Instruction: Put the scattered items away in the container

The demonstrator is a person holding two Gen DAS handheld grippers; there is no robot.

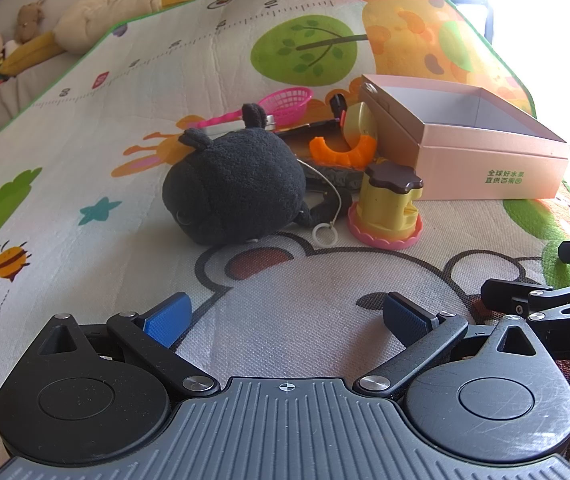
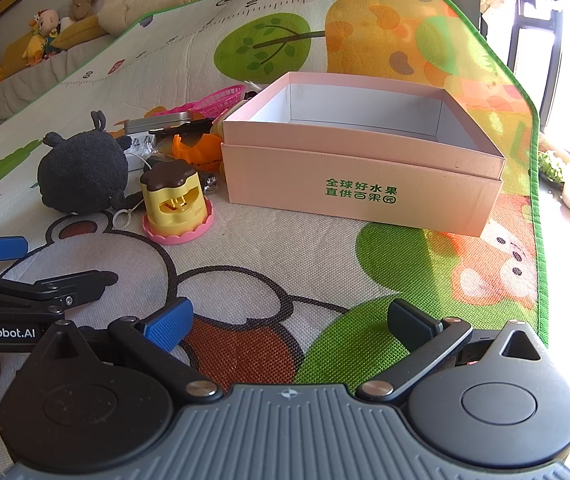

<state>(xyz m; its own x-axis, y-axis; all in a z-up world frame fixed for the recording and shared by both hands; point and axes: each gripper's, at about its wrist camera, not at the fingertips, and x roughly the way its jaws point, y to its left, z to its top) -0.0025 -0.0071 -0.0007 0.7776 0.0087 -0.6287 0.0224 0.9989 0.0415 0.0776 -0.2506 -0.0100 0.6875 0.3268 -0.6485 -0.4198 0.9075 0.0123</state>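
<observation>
Both tools, left tool (image 1: 287, 320) and right tool (image 2: 289, 326), are hovering released and empty over the play mat (image 2: 325, 272), with one soft, light black plush (image 1: 233, 188) lying ahead of the left tool, probably squeezable across its body, beside one rigid yellow toy (image 1: 385, 208) and one empty pink box (image 2: 361, 176).

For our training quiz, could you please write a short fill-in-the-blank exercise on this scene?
1. The pink cardboard box holds ____ items so far.
2. The black plush toy lies ____ the box, on the cartoon play mat.
3. The yellow toy pudding has a ____ top.
4. Both the left hand-held gripper and the right hand-held gripper are ____.

Missing words: no; outside; brown; open
</observation>
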